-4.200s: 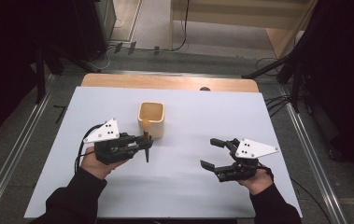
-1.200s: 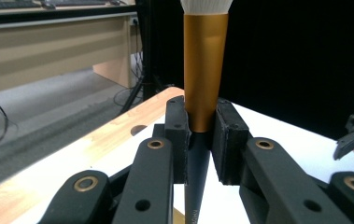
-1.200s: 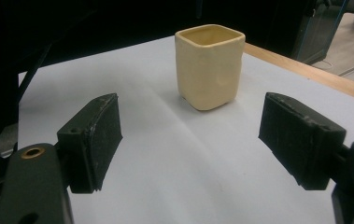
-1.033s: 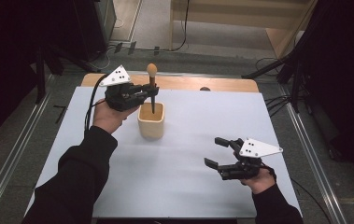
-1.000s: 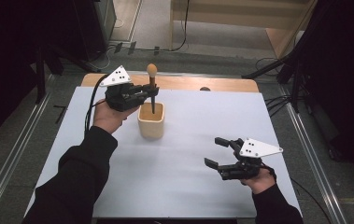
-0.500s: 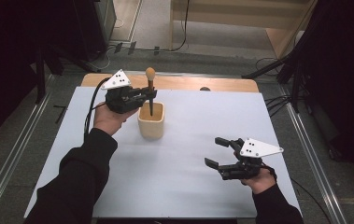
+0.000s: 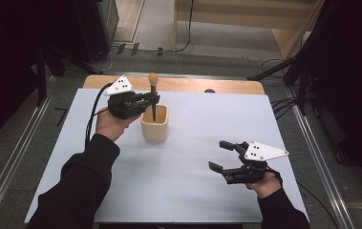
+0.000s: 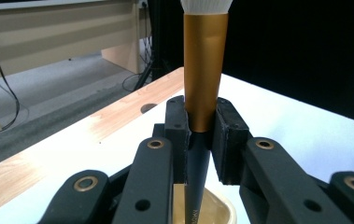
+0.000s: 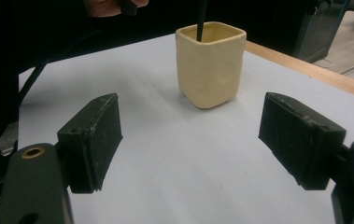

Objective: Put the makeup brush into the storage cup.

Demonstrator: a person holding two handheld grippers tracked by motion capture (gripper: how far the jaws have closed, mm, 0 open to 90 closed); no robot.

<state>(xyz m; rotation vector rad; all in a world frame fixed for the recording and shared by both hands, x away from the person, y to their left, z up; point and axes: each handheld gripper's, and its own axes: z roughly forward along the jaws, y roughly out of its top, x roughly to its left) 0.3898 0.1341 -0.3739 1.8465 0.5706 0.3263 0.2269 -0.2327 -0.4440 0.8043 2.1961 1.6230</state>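
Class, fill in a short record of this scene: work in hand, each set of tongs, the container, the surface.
Work: standing a makeup brush handle-down in a cream cup
Left tongs: shut on the brush, above the cup
Right tongs: open, holding nothing, apart from the cup
Cup: upright
Surface: white table sheet

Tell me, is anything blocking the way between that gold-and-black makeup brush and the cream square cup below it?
Nothing visible. The left gripper holds the gold-and-black makeup brush upright, its dark handle tip already dipping into the open mouth of the cream square cup.
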